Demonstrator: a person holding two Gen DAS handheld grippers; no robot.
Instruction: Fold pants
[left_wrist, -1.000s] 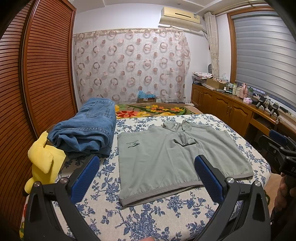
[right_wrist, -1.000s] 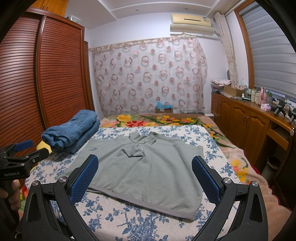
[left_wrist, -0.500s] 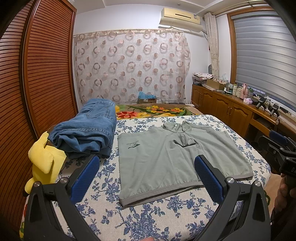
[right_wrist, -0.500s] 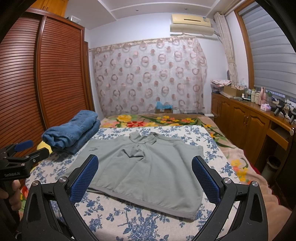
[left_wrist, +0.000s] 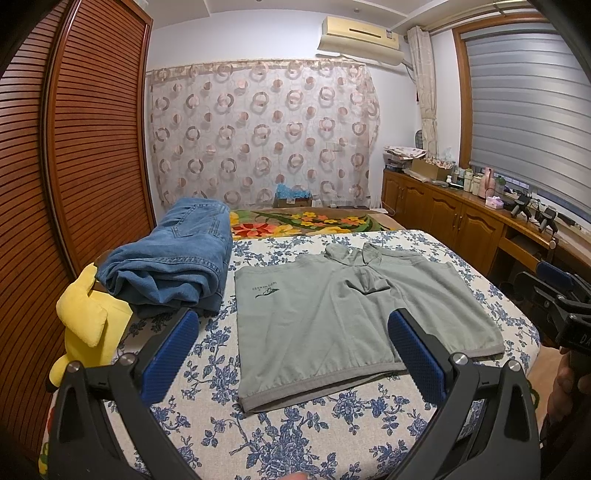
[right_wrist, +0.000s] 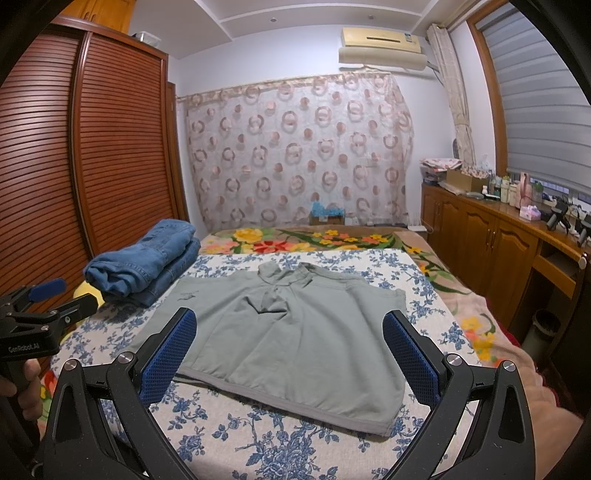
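Grey-green shorts (left_wrist: 347, 317) lie spread flat on the bed, waistband far, leg hems near; they also show in the right wrist view (right_wrist: 295, 339). My left gripper (left_wrist: 295, 350) is open and empty, held above the near hem. My right gripper (right_wrist: 291, 350) is open and empty, also above the near hem. Each gripper shows at the edge of the other's view: the right one (left_wrist: 554, 295), the left one (right_wrist: 48, 299).
Folded blue jeans (left_wrist: 173, 258) lie at the bed's left, next to a yellow plush toy (left_wrist: 88, 325). The bed has a blue floral sheet (left_wrist: 295, 435) and a flowered blanket (left_wrist: 303, 221) beyond. A slatted wardrobe (left_wrist: 74, 166) stands left, wooden cabinets (left_wrist: 461, 221) right.
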